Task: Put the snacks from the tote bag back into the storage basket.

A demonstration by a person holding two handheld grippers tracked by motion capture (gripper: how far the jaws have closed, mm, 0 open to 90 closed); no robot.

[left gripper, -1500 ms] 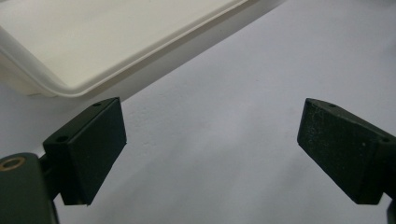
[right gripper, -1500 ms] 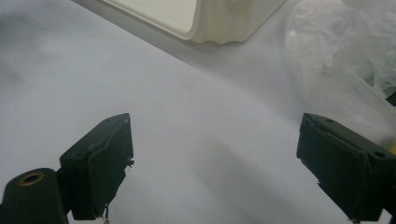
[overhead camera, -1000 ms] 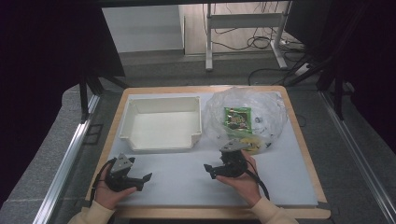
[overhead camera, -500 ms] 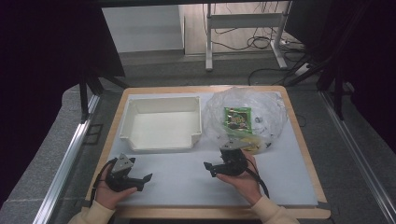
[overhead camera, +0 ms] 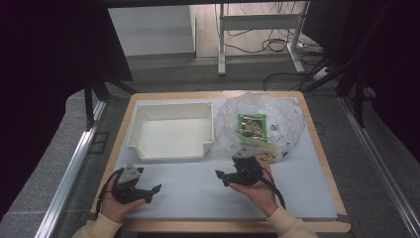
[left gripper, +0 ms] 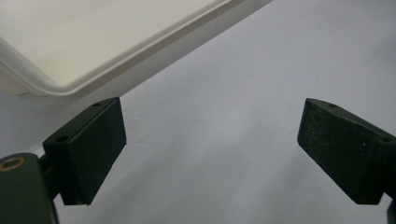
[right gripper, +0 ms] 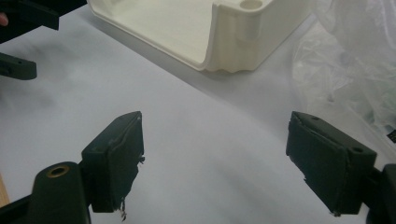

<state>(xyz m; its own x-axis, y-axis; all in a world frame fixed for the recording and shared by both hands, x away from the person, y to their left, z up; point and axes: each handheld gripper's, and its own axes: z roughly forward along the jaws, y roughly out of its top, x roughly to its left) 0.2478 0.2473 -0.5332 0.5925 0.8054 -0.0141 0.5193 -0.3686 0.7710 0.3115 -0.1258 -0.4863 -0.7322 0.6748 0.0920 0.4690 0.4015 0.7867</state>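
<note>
High view: left claw low over the white counter, held in the person's left hand, jaws pointing toward the right claw, spread apart, nothing between them. Right claw in the right hand, jaws pointing toward the left claw; their gap is hard to read at this size. White tray sits beyond the left claw, near but apart. Clear plastic bag lies just behind the right claw's body, crumpled; a green circuit board sits inside it. The two claws stand well apart, with bare counter between.

Left claw view: left claw wide open, both black pads clear, only bare counter in the gap. A rounded corner of the tray lies ahead and off to the left jaw's side, not touching.

Right claw view: right claw open, though its jaws have just been closing a little; nothing between them but counter. Pads look frayed at the edges. The tray is ahead, its open notched end facing this way, apart from the jaws. The bag is ahead on the right jaw's side, near that jaw; contact cannot be told. The left claw shows far off, beyond the left jaw.
</note>
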